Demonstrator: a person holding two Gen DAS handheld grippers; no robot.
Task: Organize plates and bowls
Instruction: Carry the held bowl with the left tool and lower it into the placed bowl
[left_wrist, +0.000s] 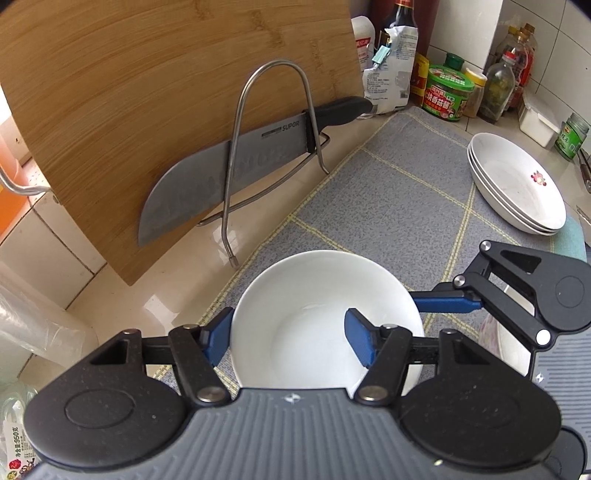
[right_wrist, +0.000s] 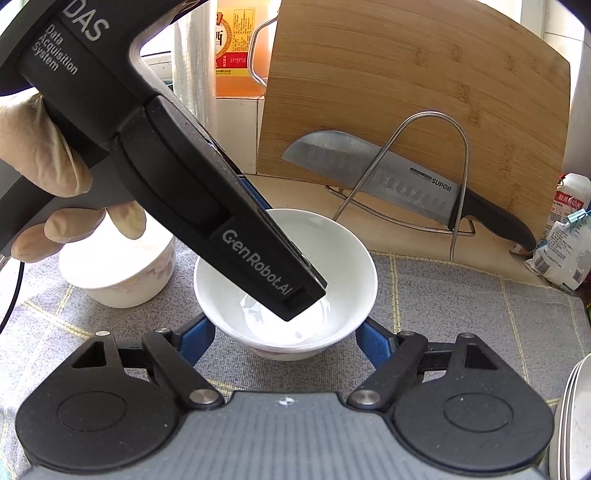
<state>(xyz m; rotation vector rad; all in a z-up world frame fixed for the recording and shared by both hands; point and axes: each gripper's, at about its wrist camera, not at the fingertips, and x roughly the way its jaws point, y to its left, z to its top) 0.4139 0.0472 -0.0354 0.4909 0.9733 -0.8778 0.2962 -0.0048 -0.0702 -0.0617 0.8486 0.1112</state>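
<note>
white bowl (left_wrist: 325, 317) sits on the grey mat (left_wrist: 388, 192), right under the left gripper (left_wrist: 286, 341), which seems to pinch its left wall. right gripper (right_wrist: 284, 341) waits open, bowl between.

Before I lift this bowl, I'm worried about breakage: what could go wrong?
Both grippers crowd the white bowl: the left gripper straddles its rim, the right gripper flanks its base. Pulling differently could twist or drop it. The patterned bowl sits close beside the gloved hand, so a swing could knock it.
</note>
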